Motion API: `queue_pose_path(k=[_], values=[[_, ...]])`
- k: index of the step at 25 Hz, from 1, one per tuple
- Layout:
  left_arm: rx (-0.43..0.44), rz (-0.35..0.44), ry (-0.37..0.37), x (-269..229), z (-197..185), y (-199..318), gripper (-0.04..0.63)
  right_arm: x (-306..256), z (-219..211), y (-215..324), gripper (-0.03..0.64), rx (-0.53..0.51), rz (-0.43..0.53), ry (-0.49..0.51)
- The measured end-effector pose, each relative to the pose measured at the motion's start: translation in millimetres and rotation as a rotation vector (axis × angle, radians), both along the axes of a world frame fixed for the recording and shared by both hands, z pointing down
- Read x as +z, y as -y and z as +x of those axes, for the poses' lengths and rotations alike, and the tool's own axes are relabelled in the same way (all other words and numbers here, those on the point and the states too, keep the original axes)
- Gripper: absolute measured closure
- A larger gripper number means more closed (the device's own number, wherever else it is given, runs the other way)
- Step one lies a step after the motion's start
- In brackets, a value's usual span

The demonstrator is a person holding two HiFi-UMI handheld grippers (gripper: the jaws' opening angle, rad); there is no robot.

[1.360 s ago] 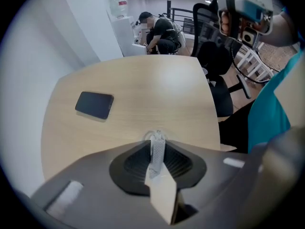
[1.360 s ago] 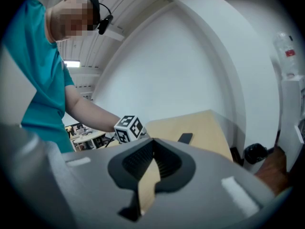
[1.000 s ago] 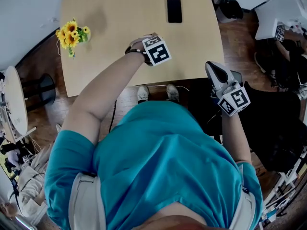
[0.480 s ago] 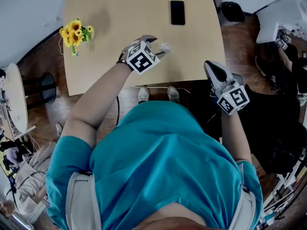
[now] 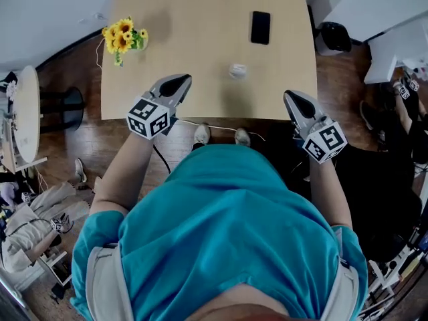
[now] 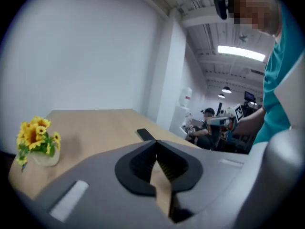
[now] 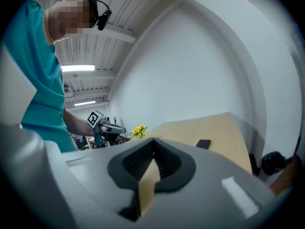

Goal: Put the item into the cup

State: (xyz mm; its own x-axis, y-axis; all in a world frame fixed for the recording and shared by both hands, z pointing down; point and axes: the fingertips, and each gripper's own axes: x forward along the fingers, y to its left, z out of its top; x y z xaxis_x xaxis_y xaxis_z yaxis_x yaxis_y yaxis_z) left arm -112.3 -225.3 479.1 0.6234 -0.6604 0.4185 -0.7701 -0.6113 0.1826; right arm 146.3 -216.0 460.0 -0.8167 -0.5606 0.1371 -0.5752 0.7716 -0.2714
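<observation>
A small pale cup (image 5: 237, 71) stands on the wooden table (image 5: 200, 19), near its front edge; what lies inside it I cannot make out. My left gripper (image 5: 182, 80) hovers at the table's front edge, well left of the cup, shut with nothing between its jaws (image 6: 155, 144). My right gripper (image 5: 292, 97) is held off the table's front right corner, also shut and empty (image 7: 153, 144). Neither gripper view shows the cup; the jaws' own bodies hide it.
A pot of yellow flowers (image 5: 124, 37) sits at the table's left edge and a black phone (image 5: 260, 27) lies at the far right. A round side table (image 5: 23, 122) and a dark stool (image 5: 63, 109) stand on the floor to the left. Other people sit at the right.
My left gripper has pulled back from over the cup to the table's front edge on the left, and the cup stands uncovered. The right gripper has barely moved.
</observation>
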Motion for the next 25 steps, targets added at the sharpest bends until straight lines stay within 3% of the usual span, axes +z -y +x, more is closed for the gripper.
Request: queue_pose_path(k=[4,12,18,25], values=[[-0.128,0.058,-0.107,-30,-26,-40,0.594,4,-9,-6,0.615,-0.061,-0.004,0.001],[-0.170,0.134,-0.201,-77,-65,-133,0.594,-22,-62,-56,0.615,-0.139,0.032,-0.006],[-0.154,0.192,-0.263,-96,-123,-212,0.594,-48,-108,-112,0.615,-0.093,0.069,-0.032],[-0.082,0.236,-0.244,-111,-171,-302,0.594,-78,-151,-203,0.615,-0.026,0.093,-0.044]])
